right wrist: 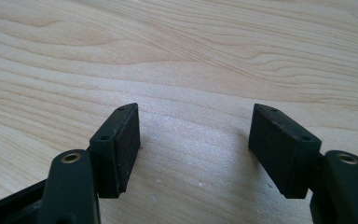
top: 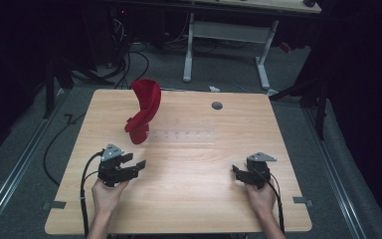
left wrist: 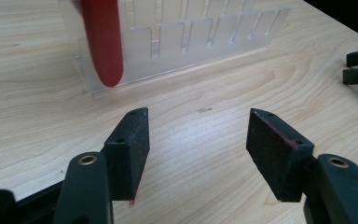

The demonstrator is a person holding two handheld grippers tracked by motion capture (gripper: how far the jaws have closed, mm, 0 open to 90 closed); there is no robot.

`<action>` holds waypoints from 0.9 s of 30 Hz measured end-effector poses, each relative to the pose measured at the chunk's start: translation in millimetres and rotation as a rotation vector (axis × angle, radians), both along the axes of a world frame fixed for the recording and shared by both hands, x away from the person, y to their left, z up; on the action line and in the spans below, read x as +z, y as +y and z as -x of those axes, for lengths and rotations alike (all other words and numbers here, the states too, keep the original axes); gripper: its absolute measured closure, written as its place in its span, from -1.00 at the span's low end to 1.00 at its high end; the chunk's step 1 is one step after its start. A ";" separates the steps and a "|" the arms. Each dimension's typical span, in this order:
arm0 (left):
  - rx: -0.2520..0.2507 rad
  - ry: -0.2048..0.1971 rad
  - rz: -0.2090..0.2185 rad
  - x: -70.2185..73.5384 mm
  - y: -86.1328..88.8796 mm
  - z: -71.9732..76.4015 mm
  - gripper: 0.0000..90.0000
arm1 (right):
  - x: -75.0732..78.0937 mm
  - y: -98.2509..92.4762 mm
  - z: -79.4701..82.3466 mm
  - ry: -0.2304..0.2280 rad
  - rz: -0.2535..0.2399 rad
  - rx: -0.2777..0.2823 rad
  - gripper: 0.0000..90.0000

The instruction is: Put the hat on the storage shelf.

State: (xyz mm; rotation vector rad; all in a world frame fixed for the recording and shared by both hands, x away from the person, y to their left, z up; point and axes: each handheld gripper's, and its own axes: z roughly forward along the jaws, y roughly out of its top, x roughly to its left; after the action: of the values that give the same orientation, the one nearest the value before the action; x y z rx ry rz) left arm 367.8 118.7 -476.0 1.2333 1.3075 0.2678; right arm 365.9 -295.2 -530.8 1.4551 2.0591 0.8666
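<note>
Near edge of the wooden table (top: 189, 199): left gripper (top: 138, 163) and right gripper (top: 235, 172), each in a hand, well apart, low over bare wood. Both wide open, nothing between the jaws; reddish smudges on the left pads (left wrist: 279, 154). Farther out, ahead of the left gripper, a clear plastic rack (left wrist: 186, 42) with upright slots, and standing in its left end a red curved piece (top: 144, 109), tall, twisted, leaning a little. Likely step: reaching in for that red piece. Best done with the left gripper, being nearer: approach straight, jaws kept wide, close on the lower stem just above the rack, lift upright to avoid dragging the light rack along.
</note>
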 end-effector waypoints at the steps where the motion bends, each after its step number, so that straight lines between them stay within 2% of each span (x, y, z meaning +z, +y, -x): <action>1: -0.002 0.000 -0.005 -0.6 -1.2 0.6 -0.12 | 0.0 0.0 0.0 0.000 0.000 0.000 -0.24; 27: -0.062 -0.001 -0.002 -14.4 -33.2 8.2 -0.19 | 0.0 0.0 0.1 -0.001 0.001 0.004 -0.24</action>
State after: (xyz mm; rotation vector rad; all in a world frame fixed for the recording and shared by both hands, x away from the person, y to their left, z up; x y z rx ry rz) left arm 359.5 85.5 -490.4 1.2732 1.2659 0.2257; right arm 365.7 -295.2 -530.9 1.4501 2.0618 0.8681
